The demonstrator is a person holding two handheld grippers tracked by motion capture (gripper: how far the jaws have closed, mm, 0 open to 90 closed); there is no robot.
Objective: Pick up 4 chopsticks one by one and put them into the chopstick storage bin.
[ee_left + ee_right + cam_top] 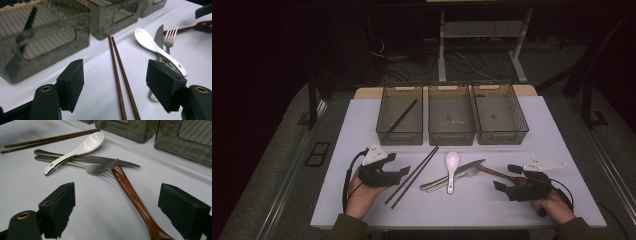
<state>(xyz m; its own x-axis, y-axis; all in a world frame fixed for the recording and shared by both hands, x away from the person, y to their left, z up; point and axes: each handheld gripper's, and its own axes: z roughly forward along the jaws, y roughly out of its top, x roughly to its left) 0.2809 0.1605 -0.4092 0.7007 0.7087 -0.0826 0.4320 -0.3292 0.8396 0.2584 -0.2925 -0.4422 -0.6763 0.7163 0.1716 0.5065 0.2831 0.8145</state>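
Chopsticks (120,75) between left gripper (115,82) jaws — ungrasped

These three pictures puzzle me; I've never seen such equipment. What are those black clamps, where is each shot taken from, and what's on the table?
A person holds a two-jaw gripper in each hand: the left gripper and the right gripper. Both are open and hold nothing. One camera looks down from above; one rides on each gripper, looking along its jaws. On the white table lie brown chopsticks, a white spoon, a knife, a fork and a wooden spoon. Behind stand three bins; the left one holds a black stick.
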